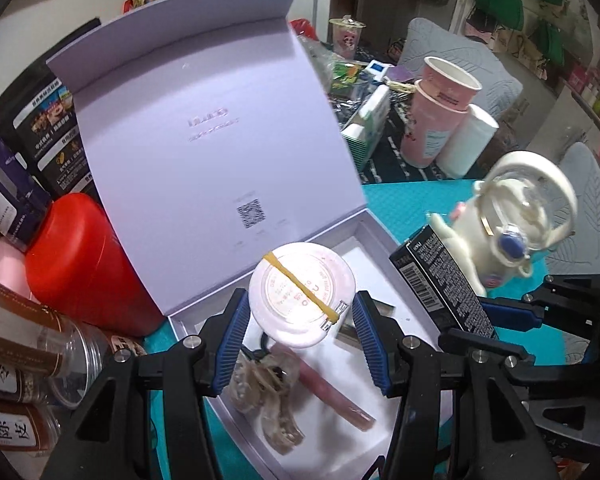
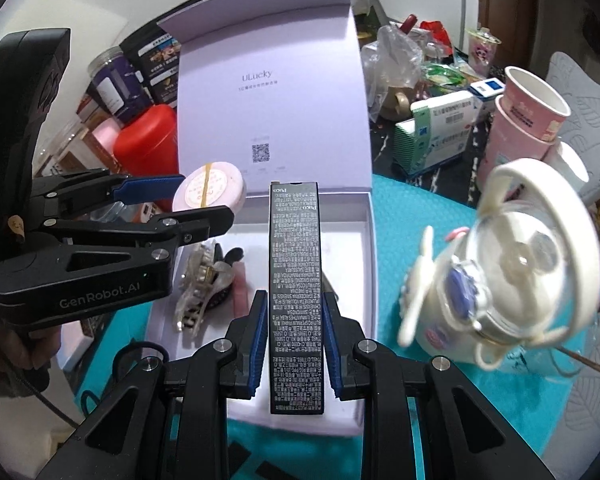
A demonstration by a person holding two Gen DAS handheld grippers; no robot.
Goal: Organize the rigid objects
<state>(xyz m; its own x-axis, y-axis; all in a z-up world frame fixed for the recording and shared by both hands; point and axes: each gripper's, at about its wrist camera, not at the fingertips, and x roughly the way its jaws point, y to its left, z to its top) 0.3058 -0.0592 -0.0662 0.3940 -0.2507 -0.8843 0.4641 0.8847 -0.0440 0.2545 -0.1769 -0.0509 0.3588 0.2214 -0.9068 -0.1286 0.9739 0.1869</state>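
My left gripper (image 1: 302, 332) is shut on a round pink compact (image 1: 302, 294) with a yellow rubber band, held above the open white box (image 1: 396, 316). The compact also shows in the right wrist view (image 2: 210, 194). My right gripper (image 2: 296, 344) is shut on a long black carton (image 2: 296, 300), held over the box (image 2: 352, 240); the carton shows in the left wrist view (image 1: 444, 284). A hair claw (image 1: 268, 396) and a pink tube (image 1: 332, 396) lie in the box.
A white desk fan (image 2: 512, 276) stands on the teal mat (image 2: 412, 208) right of the box. A red canister (image 1: 84, 264) and jars (image 1: 32, 380) crowd the left. Pink paper cups (image 1: 440, 116) and cartons stand behind.
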